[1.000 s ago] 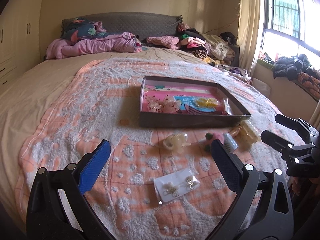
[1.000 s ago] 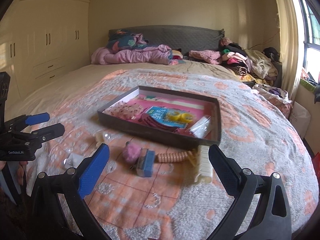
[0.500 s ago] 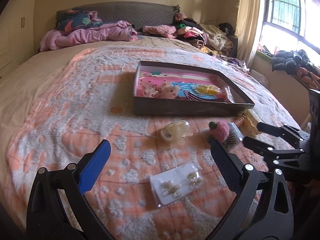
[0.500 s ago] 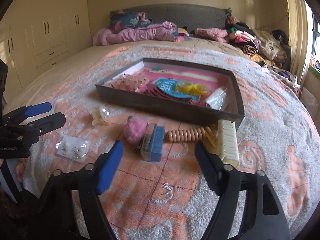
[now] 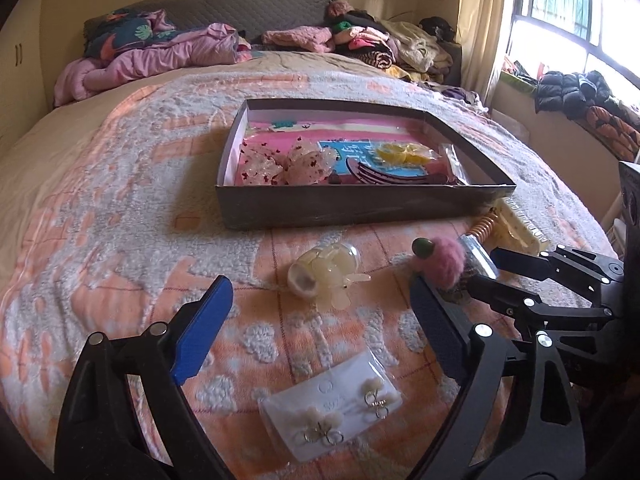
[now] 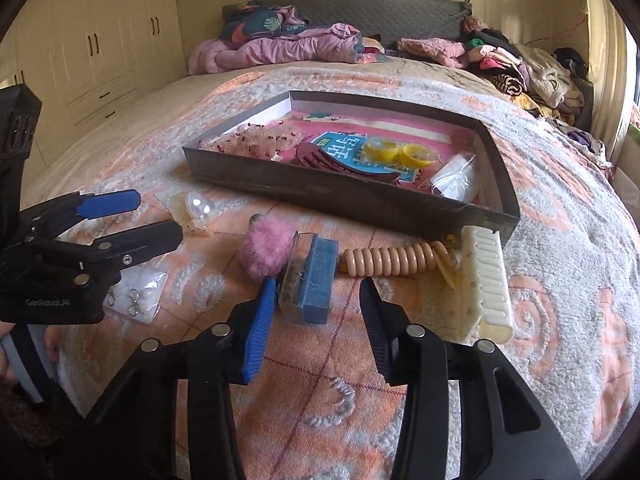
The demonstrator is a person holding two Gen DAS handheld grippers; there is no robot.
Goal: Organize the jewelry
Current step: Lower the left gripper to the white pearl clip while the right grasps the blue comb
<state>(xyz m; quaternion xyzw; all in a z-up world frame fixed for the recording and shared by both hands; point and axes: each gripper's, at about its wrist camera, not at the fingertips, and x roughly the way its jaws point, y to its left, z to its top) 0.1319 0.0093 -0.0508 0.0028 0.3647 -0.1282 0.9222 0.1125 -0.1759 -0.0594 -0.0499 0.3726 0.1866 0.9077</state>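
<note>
- Landmark: dark shallow tray (image 6: 496, 152) on the bed's blanket (image 6: 560, 240); loose pieces lie along its near wall.
- Blue-and-clear small box (image 6: 316, 280): in front of that wall, beside a pink pompom (image 6: 266, 250). Its long axis runs toward the tray, roughly in line with the right tongs (image 6: 316, 316).
- Right tongs: just short of the box's near end, straddling it; jaws closing, about half spread, pads not yet pressing, nothing held. This hand is judged nearer the box.
- Left tongs (image 5: 320, 332): farther from the tray, above a bagged earring card (image 5: 332, 416); jaws wide, narrowing slightly, holding nothing.
- Cream hair clip (image 5: 328, 276): between left tongs and tray.
</note>
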